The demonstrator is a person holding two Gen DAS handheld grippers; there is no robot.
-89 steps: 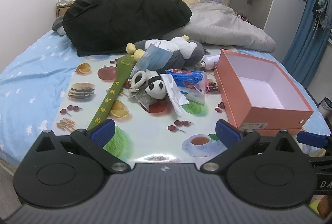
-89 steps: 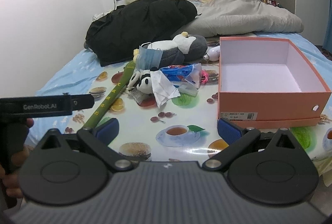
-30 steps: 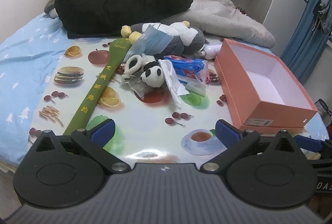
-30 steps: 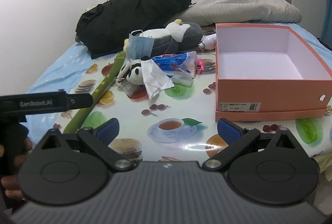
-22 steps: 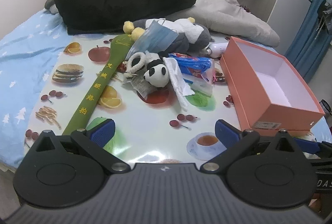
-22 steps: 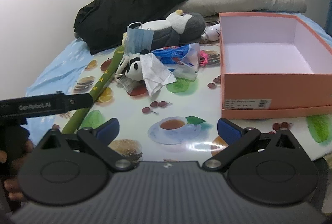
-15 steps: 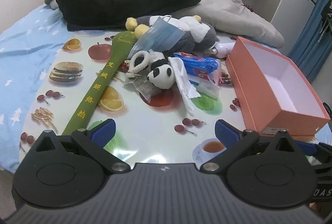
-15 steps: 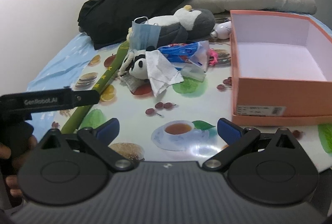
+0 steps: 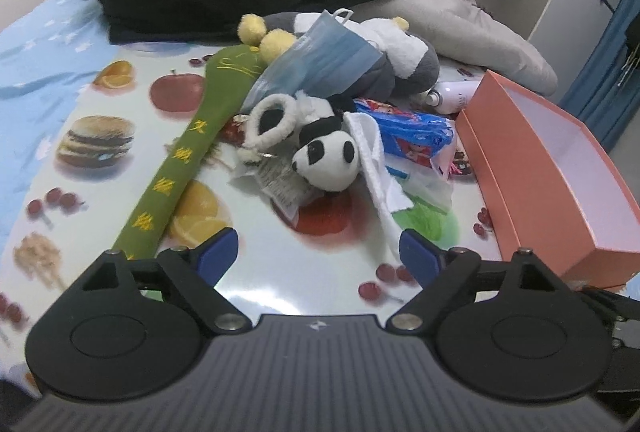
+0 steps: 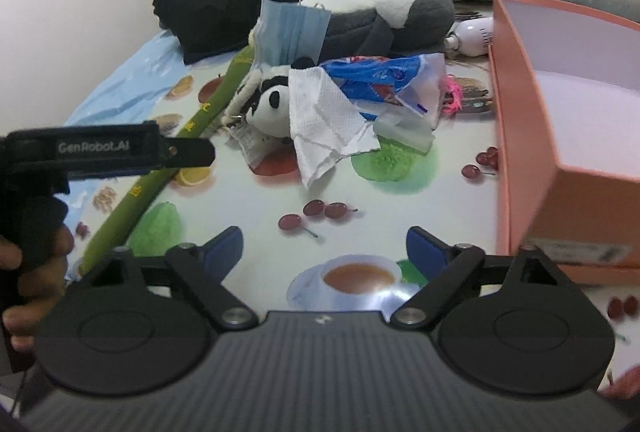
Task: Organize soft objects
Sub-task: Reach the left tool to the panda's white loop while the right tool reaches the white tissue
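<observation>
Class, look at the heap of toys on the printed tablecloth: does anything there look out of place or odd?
Yes. A torn white tissue is draped over the panda plush, and a blue face mask lies on the grey penguin plush. The orange box beside them holds nothing.

Glossy food-print tablecloth [image 9: 280, 272] on the bed, directly ahead of both tools. On it, ahead and centre: small black-and-white panda plush [image 9: 326, 162], white paper tissue [image 10: 326, 122], blue printed plastic bag [image 9: 414, 138], large grey-and-white penguin plush [image 10: 396, 14] bearing a blue face mask [image 9: 320, 62]. Ahead left: long green fabric swatter with yellow lettering [image 9: 182, 168]. Ahead right: open salmon-pink cardboard box [image 9: 552, 168]; white bottle [image 9: 456, 97] just beyond its far corner
</observation>
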